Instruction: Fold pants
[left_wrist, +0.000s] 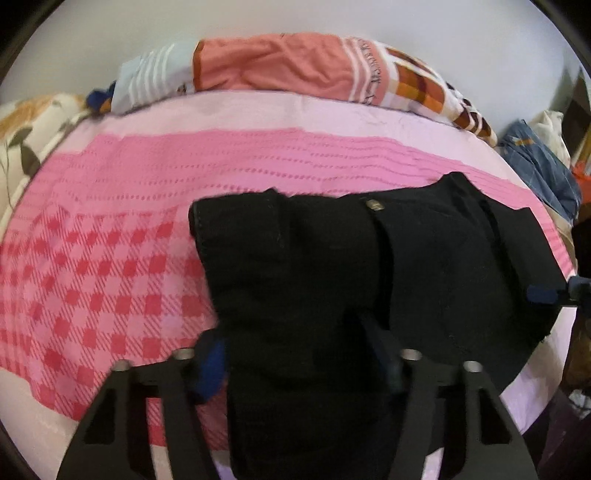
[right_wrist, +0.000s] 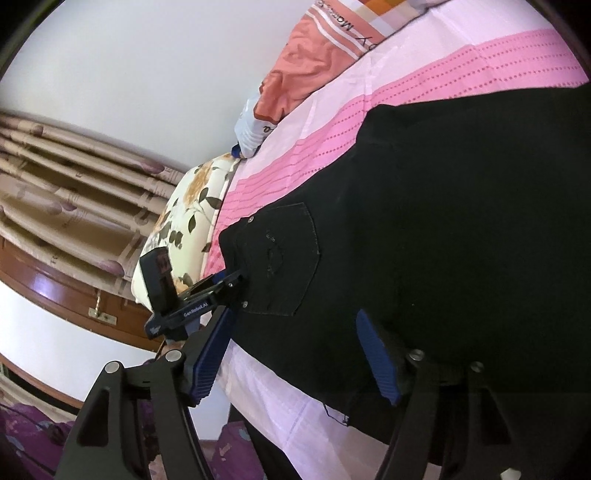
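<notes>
The black pants (left_wrist: 332, 266) lie on the pink bed (left_wrist: 110, 258). The left tool (left_wrist: 303, 365) is half open with a fold of the pants between its 2 fingers. The right tool (right_wrist: 295, 354) is open wide over the pants' edge, gripping nothing.

My left fingers (left_wrist: 218, 363) blur against the black pants (left_wrist: 332, 277), so I cannot tell whether they press the cloth. The pants run off the right edge of my right view. Far right, the denim pile (left_wrist: 543, 170) is cut off.
</notes>
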